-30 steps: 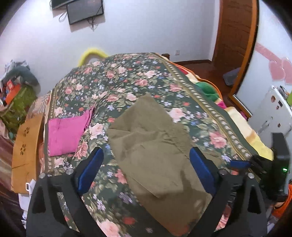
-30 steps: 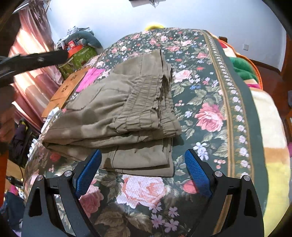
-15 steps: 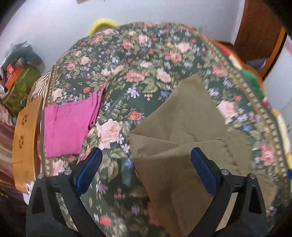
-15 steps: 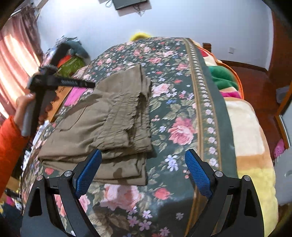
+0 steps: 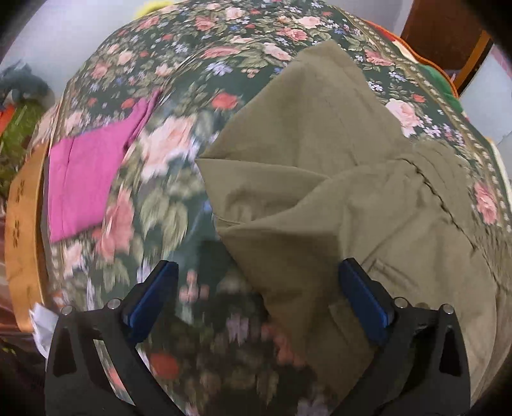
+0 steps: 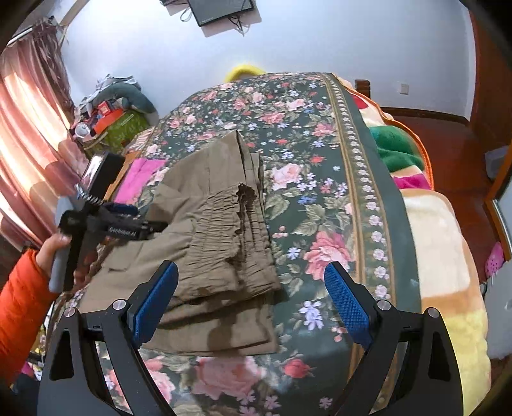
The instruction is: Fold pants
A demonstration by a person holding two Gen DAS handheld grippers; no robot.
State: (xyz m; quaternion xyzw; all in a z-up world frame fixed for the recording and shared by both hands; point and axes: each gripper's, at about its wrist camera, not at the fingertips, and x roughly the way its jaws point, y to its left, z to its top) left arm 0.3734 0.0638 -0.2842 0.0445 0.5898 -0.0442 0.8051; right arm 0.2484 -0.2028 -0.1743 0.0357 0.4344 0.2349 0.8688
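A pale wall (image 6: 320, 41) closes the far side of the room, with a dark screen (image 6: 224, 9) mounted high on it and pinkish curtains (image 6: 28, 128) at the window on the left. A wooden floor (image 6: 448, 134) runs along the right. Most of the space is taken by a bed under a dark green floral bedspread (image 6: 304, 128), with a striped blanket (image 6: 441, 256) hanging over its right edge. The folded olive pants (image 6: 208, 230) lie on the bedspread toward its left side, and a folded magenta cloth (image 5: 86, 172) lies flat just beyond them. A heap of clutter (image 6: 112, 108) sits past the bed's far left corner. The left gripper (image 5: 256, 300), held by a hand (image 6: 56, 249) in an orange sleeve (image 6: 22, 304), hangs over the pants' edge with jaws apart. The right gripper (image 6: 251, 304) hovers at the pants' near corner, jaws wide, gripping nothing
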